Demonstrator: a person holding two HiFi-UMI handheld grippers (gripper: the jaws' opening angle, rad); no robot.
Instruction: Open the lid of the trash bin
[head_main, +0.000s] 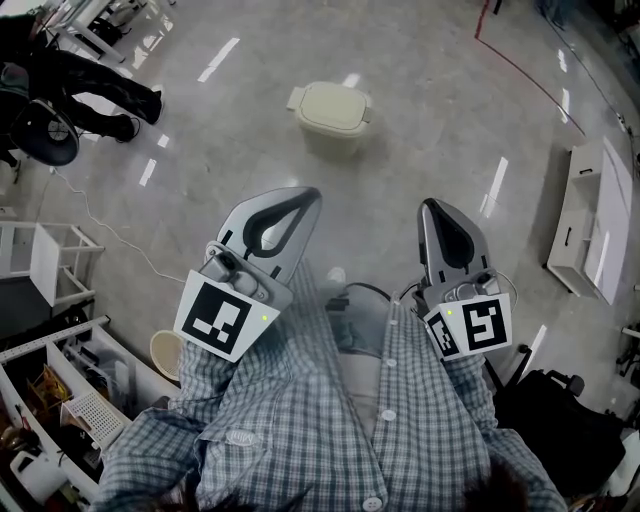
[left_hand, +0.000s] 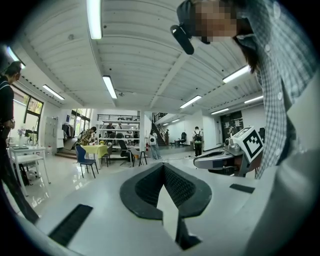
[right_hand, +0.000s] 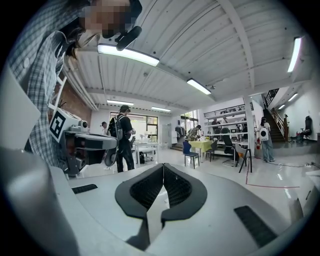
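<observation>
Left gripper (head_main: 303, 196) first, held close in front of the person's checked shirt (head_main: 300, 430): its own view shows the jaws pressed together, nothing between them. Up at 12 o'clock, well apart from both tools, the trash bin (head_main: 331, 117) sits on the bare floor, lid (head_main: 330, 105) down. It looks like light cream plastic, stiff and smooth, so my guess is that the bin may skate or tip if the lid is pulled sideways. The lip along the lid's front edge seems the sensible place to pinch or hook, lifting straight up while the other tool steadies the body. Right gripper (head_main: 432, 206) next, at 5 o'clock from the bin: pads shut tight too, carrying nothing. Both would need to spread before gripping.

Around the scene: a person in dark clothes (head_main: 85, 80) at 10 o'clock, a white shelf frame (head_main: 45, 262) at 9, a thin cable (head_main: 115, 232) trailing across the floor nearby, and a white cabinet (head_main: 590, 220) at 3. Nothing lies on the path to the bin.
</observation>
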